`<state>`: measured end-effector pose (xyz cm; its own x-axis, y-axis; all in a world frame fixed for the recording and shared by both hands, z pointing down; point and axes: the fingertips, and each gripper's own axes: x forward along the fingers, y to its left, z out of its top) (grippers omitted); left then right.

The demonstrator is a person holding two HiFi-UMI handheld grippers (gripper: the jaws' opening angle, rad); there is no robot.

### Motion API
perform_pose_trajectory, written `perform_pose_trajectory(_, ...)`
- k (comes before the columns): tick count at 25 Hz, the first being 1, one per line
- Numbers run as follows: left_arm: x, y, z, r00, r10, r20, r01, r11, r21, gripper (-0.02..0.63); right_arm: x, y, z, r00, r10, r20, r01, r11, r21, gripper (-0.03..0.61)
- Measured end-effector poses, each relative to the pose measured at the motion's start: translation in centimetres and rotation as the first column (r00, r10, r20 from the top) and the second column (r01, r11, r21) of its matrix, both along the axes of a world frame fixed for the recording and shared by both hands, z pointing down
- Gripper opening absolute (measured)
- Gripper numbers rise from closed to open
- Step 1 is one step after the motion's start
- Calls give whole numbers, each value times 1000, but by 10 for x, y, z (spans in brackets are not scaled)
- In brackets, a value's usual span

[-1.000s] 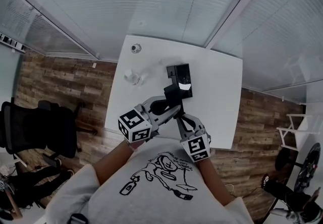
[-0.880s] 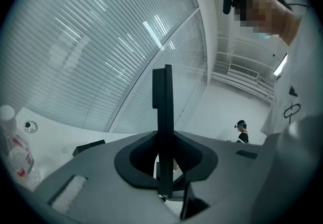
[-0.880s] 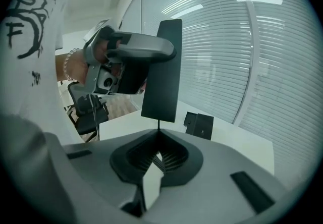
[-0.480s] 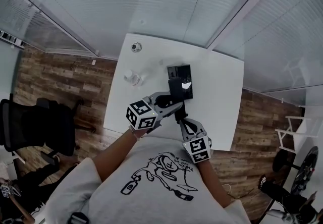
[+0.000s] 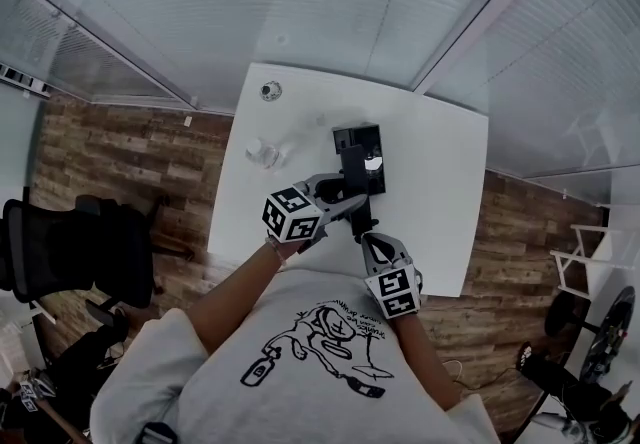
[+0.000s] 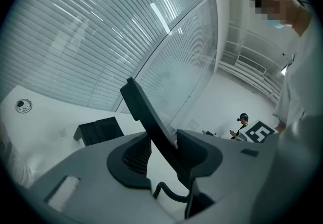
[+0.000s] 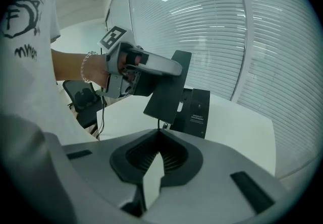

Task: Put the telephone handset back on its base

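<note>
The black handset [image 5: 354,180] stands steeply tilted over the near end of the black telephone base [image 5: 358,139] on the white table [image 5: 440,192]. My left gripper [image 5: 348,202] reaches to it from the left. In the left gripper view its jaws have just been opening: the handset [image 6: 150,119] stands between them, leaning on the right jaw, with a gap to the left pad and its coiled cord [image 6: 169,193] hanging below. My right gripper [image 7: 159,151] is shut and empty, just short of the base [image 7: 198,112], looking at the handset [image 7: 169,87].
A small round object [image 5: 270,91] lies at the table's far left corner, and a crumpled clear item [image 5: 264,153] left of the base. Glass walls with blinds [image 5: 300,2] close off the far side. An office chair [image 5: 75,252] stands on the wood floor at left.
My left gripper has carried the handset forward and down, from in front of the base to over its near end. The right gripper has followed a little way.
</note>
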<state>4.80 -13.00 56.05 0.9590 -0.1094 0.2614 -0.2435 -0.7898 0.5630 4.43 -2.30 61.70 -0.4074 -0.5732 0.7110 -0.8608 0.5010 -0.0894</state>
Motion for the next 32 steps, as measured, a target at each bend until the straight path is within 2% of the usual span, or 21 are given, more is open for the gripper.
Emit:
perform_pose_trajectory(10, 3, -14, 37, 999, -3, 40, 6, 997, -78, 166, 3, -6, 18, 1000, 4, 1, -4, 998, -59, 3)
perform_pose_trajectory(22, 4, -33, 72, 999, -23, 48, 33, 977, -210, 176, 6, -21, 34, 1000, 1, 11, 0, 993, -114, 3)
perform_pose_trajectory(32, 6, -43, 90, 998, -9, 55, 23, 965, -262, 179, 9, -32, 41, 1000, 11, 10, -9, 991, -133, 4)
